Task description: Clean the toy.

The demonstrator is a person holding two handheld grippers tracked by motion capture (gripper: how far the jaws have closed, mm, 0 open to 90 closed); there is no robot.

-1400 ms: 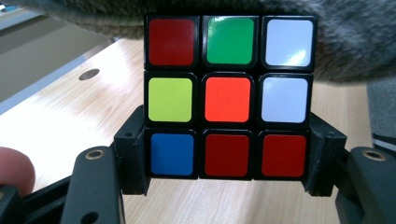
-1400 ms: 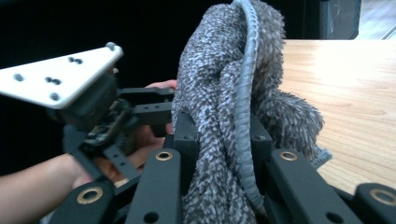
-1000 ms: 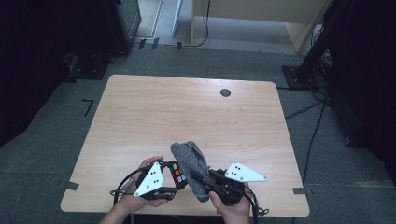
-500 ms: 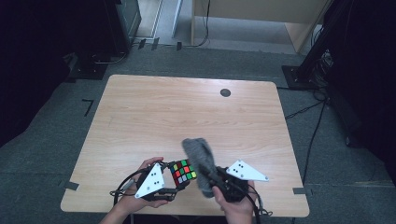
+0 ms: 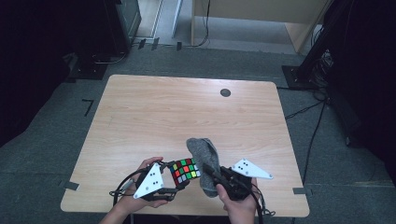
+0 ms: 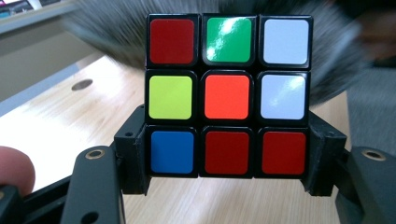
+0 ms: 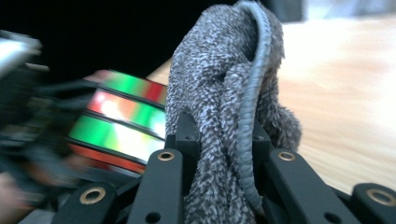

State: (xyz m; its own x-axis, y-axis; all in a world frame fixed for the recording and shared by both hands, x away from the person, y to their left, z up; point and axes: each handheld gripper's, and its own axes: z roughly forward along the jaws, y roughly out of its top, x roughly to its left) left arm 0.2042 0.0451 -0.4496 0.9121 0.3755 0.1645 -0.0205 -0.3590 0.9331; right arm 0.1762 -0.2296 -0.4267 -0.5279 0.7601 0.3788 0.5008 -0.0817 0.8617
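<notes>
Two grips are held: the left gripper [image 6: 229, 186] clamps a multicoloured plastic puzzle cube [image 6: 229, 95], the right gripper [image 7: 219, 140] pinches a grey knitted cloth [image 7: 229, 84]. Wiping is best done with the cloth pressed flat beside the cube's face.

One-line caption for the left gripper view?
Left gripper shut on a scrambled cube above the table, grey cloth blurred behind.

A second ago the grey sock [image 5: 204, 161] covered most of the Rubik's cube [image 5: 185, 171]. Now the sock has moved to the right, and the cube's coloured face is open to view.
</notes>
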